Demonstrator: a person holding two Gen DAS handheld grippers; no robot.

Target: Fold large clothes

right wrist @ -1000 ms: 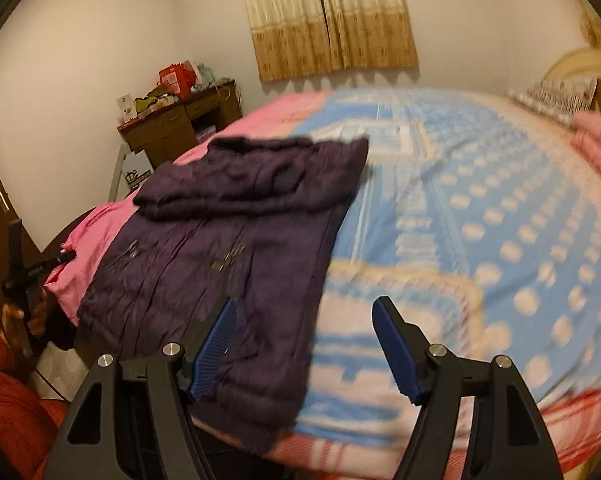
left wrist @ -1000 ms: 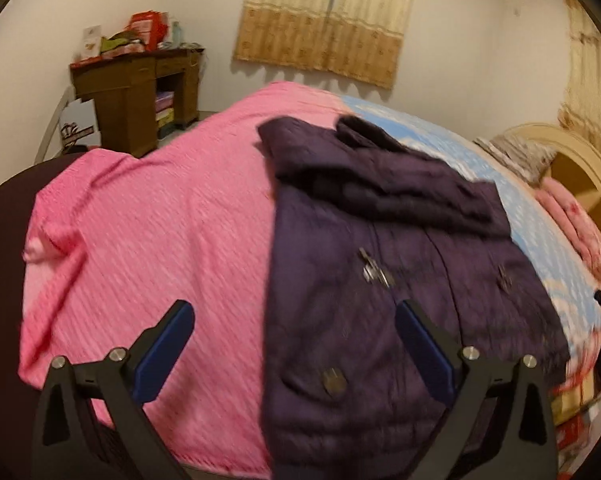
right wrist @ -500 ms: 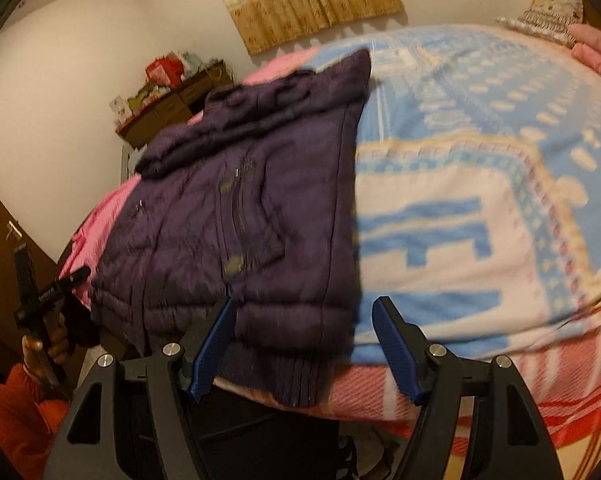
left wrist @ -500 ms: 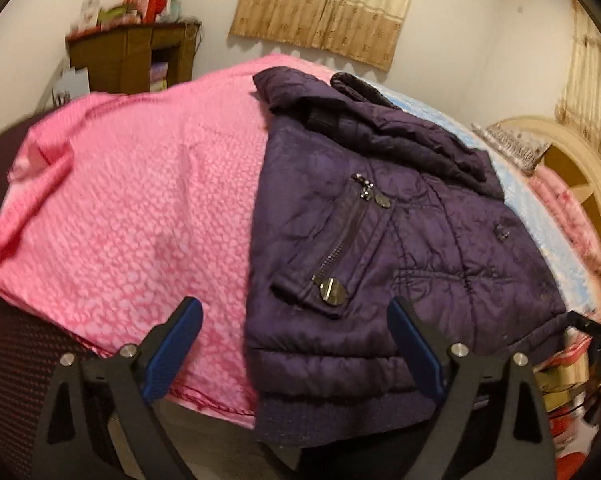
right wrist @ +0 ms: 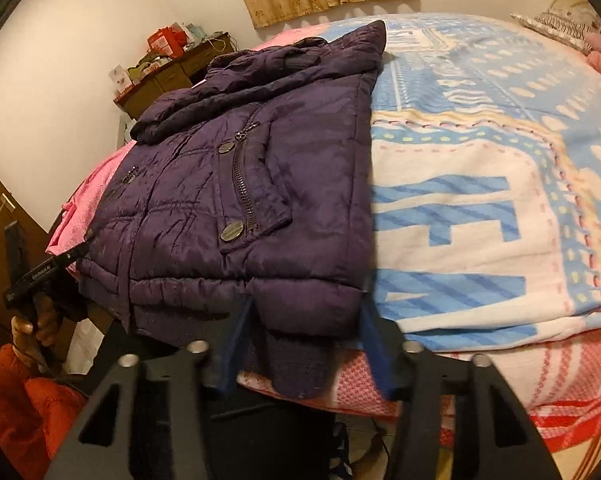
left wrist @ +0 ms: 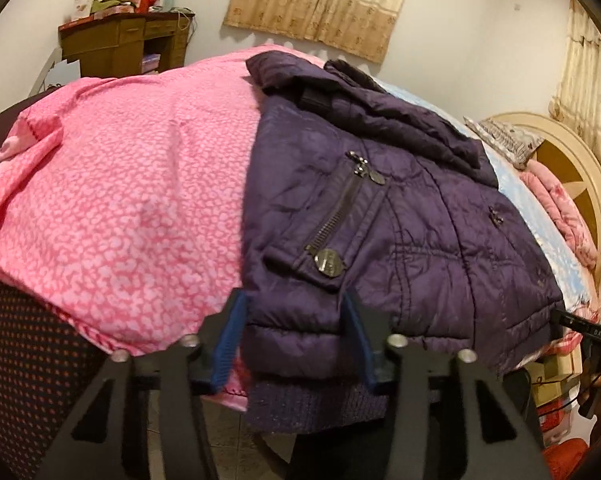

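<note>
The purple padded jacket (left wrist: 380, 216) lies flat on the bed, half on the pink cover (left wrist: 120, 200), half on the blue blanket (right wrist: 480, 200). Both grippers' jaws have just been closing: left gripper (left wrist: 296, 332) clamps its near-left hem corner, right gripper (right wrist: 304, 340) its near-right corner.

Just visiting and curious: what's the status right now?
Left gripper and right gripper just closing onto the purple jacket, one at each bottom corner. Jacket flat on the bed. Nothing in the way.
</note>
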